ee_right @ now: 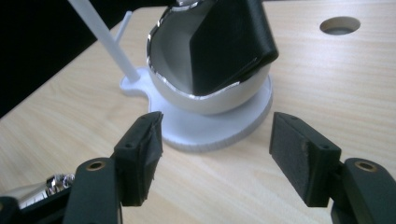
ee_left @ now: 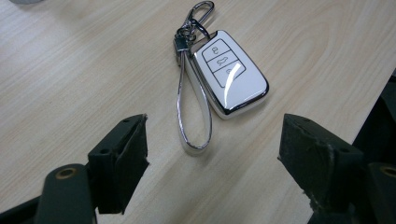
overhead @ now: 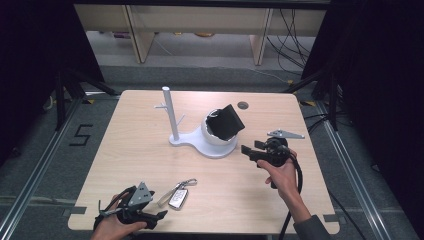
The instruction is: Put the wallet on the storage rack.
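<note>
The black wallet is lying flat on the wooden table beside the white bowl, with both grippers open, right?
Not quite: the black wallet stands tilted inside the white bowl, not flat on the wooden table, as the high view shows. The left gripper and right gripper are indeed open.

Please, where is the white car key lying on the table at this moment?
In the high view the white car key lies flat near the table's front edge, left of centre, just right of the left gripper. In the left gripper view it lies ahead of the open fingers, untouched.

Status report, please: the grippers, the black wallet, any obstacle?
Left gripper open, car key ahead. Right gripper open, empty. Black wallet leaning in bowl. Nothing between.
</note>
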